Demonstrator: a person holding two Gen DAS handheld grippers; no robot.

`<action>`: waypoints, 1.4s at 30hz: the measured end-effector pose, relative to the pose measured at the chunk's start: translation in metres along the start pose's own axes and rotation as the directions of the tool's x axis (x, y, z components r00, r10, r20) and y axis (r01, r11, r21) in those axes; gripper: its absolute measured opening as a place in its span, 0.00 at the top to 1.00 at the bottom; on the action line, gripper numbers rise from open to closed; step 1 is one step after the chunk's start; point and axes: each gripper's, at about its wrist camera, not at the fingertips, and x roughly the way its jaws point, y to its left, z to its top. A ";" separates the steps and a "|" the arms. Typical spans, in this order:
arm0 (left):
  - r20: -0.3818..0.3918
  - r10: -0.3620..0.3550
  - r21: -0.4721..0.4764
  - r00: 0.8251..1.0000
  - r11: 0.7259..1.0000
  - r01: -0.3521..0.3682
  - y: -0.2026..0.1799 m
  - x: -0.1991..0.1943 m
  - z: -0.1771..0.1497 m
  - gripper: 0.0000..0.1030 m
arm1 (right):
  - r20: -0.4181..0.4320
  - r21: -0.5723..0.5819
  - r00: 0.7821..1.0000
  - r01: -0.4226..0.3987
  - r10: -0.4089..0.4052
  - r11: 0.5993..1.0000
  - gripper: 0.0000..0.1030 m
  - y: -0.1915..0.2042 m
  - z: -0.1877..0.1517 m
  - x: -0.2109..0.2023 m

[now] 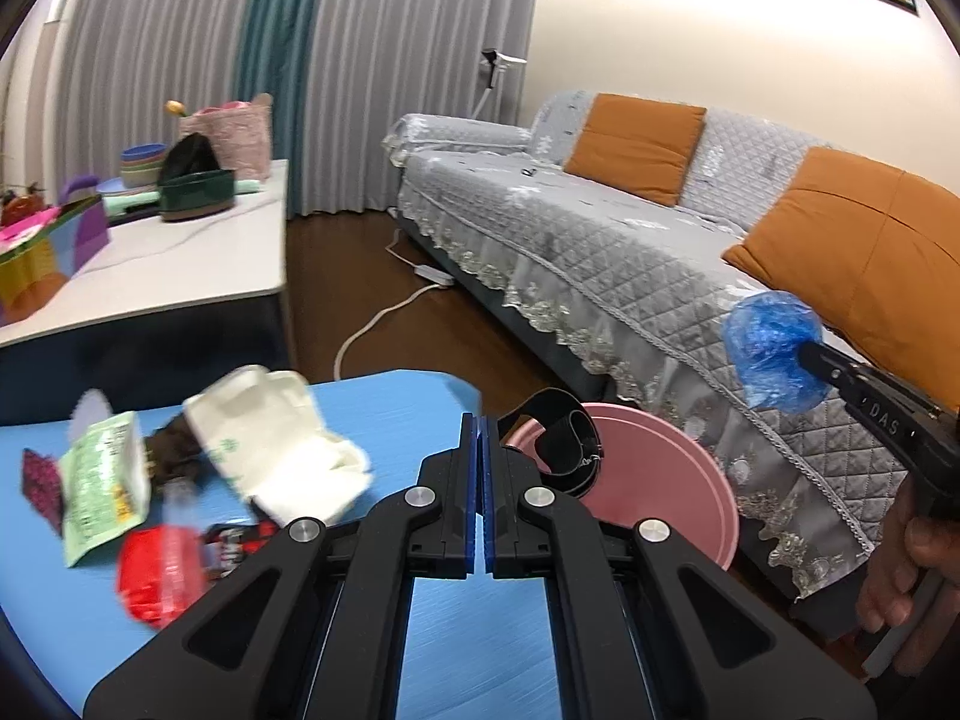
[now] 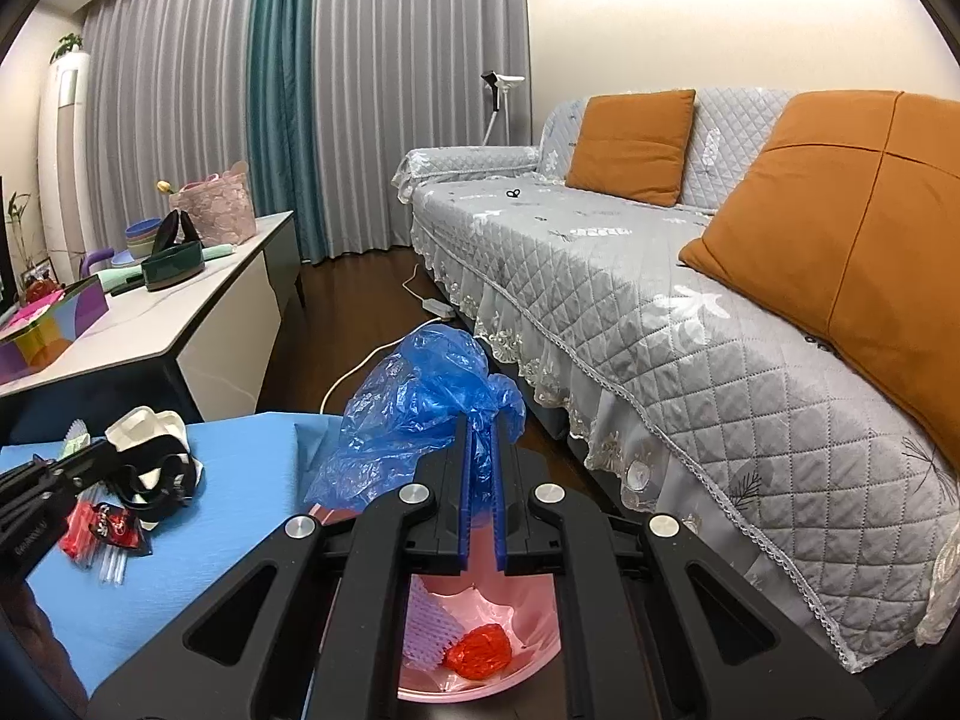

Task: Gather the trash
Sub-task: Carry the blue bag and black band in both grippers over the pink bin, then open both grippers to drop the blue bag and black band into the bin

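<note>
My right gripper [image 2: 480, 462] is shut on a crumpled blue plastic bag [image 2: 420, 408] and holds it over a pink bin [image 2: 534, 654]. The bin holds a red wrapper [image 2: 480, 651] and a lavender foam net [image 2: 429, 624]. In the left wrist view the bag [image 1: 771, 348] hangs at the right above the bin [image 1: 678, 480]. My left gripper [image 1: 483, 468] is shut, with a black strap [image 1: 564, 444] looping from its tips beside the bin's rim. On the blue mat [image 1: 390, 408] lie a white takeaway box [image 1: 276, 450], a green packet [image 1: 105, 480] and a red wrapper [image 1: 156, 570].
A grey quilted sofa [image 2: 600, 276] with orange cushions [image 2: 630, 144] runs along the right, close to the bin. A white low table [image 2: 198, 312] with bowls and a basket stands at the left. A white power cord [image 2: 372, 360] lies on the dark floor between them.
</note>
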 end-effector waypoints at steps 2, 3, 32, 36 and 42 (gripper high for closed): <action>-0.007 -0.015 0.006 1.000 1.000 0.015 -0.009 0.010 0.001 0.99 | -0.004 0.001 1.000 0.007 -0.007 1.000 0.94 -0.002 0.000 0.003; -0.009 -0.021 0.010 1.000 1.000 0.021 -0.013 0.014 0.002 0.99 | -0.005 0.003 1.000 0.010 -0.010 1.000 0.94 -0.003 0.000 0.004; -0.082 -0.083 0.043 0.993 0.995 0.087 -0.053 0.073 0.009 0.77 | -0.068 0.040 0.997 0.043 -0.041 0.998 0.57 -0.016 -0.002 0.033; -0.061 -0.071 0.045 0.996 0.996 0.074 -0.048 0.058 0.012 0.77 | -0.055 0.044 0.998 0.039 -0.037 0.998 0.55 -0.014 0.001 0.027; -0.025 -0.032 0.022 0.999 0.999 0.033 -0.025 0.019 0.010 0.77 | -0.025 0.025 1.000 0.008 -0.008 1.000 0.55 -0.001 0.004 0.011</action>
